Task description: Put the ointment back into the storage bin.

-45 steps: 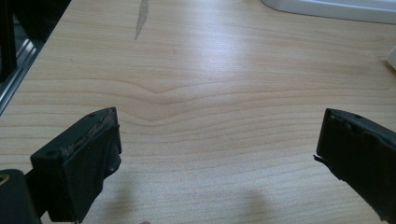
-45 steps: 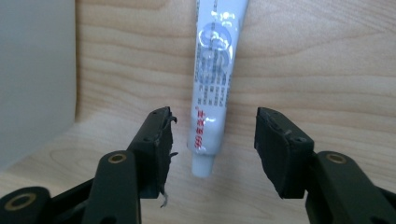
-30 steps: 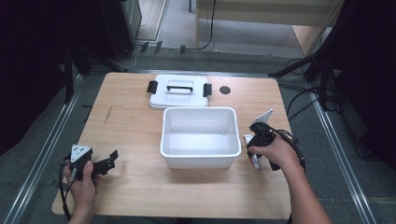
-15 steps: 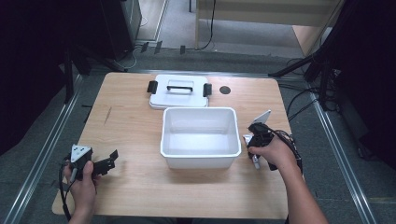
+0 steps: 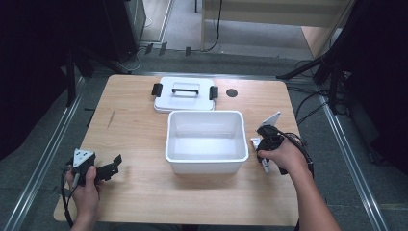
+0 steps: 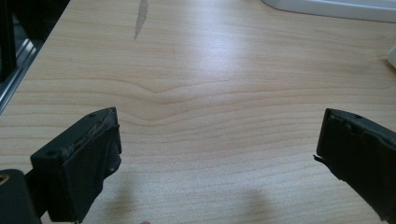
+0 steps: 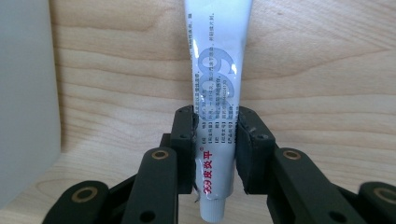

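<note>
Jaws of the right gripper (image 7: 215, 140) are closed on a white tube (image 7: 218, 98), pinching it near its capped end; in the right gripper view the cap points to the bottom of the frame and the flat end runs out past the top, with wood grain behind it and a white wall at the left edge. In the high view that gripper (image 5: 265, 144) sits at the lower right of the frame, held in the right hand (image 5: 284, 156), just beside the right wall of the bin (image 5: 207, 159); the tube's flat end juts up to the right.

At the lower left of the high view the left gripper (image 5: 111, 166) rests low over the worktop (image 5: 134, 120) in the left hand (image 5: 84, 185). Its jaws stand wide apart with nothing between them; the left gripper view shows bare wood in the gap.

Mid-frame, the open white bin stands on the worktop. Just behind it, toward the top, lies a white lid (image 5: 185, 94) with a handle and black clips at both ends, touching or nearly touching the bin's far rim. Right of the lid is a dark round hole (image 5: 232, 93) in the worktop.
</note>
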`<action>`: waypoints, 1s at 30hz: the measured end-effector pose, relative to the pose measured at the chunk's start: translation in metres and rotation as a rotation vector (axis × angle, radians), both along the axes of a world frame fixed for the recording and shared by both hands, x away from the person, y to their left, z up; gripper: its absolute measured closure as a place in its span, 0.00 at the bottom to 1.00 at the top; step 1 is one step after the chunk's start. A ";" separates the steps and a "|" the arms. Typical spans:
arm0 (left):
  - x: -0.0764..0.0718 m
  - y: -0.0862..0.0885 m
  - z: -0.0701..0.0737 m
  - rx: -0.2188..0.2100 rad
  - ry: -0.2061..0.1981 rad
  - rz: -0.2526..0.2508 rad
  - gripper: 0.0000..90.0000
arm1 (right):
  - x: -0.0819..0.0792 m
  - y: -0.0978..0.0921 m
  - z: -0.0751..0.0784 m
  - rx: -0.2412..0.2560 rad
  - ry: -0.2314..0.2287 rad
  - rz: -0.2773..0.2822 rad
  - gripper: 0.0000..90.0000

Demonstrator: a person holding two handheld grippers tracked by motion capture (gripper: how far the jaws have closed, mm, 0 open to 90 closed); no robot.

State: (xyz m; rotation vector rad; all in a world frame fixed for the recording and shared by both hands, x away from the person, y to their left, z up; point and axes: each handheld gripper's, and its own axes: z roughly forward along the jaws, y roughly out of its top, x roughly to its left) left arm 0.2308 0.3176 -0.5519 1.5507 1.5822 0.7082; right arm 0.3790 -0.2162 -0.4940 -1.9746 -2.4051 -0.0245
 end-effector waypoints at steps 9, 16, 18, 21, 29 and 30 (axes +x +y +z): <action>0.000 0.000 0.000 0.001 0.001 0.000 0.01 | 0.001 -0.006 0.020 0.003 -0.017 -0.002 0.80; 0.000 0.000 0.000 0.001 0.001 0.001 0.01 | 0.002 -0.008 0.036 0.002 -0.029 0.002 0.80; 0.000 0.000 0.000 0.001 0.000 0.001 0.01 | 0.003 -0.008 0.040 0.006 -0.035 0.002 0.80; 0.000 0.000 0.000 -0.001 -0.001 0.001 0.01 | 0.003 -0.009 0.049 0.005 -0.039 0.003 0.80; 0.000 0.000 0.000 -0.005 -0.002 0.003 0.01 | 0.006 -0.007 0.071 0.002 -0.056 0.011 0.80; 0.000 0.000 0.000 -0.005 -0.002 0.003 0.01 | 0.006 -0.007 0.071 0.002 -0.056 0.011 0.80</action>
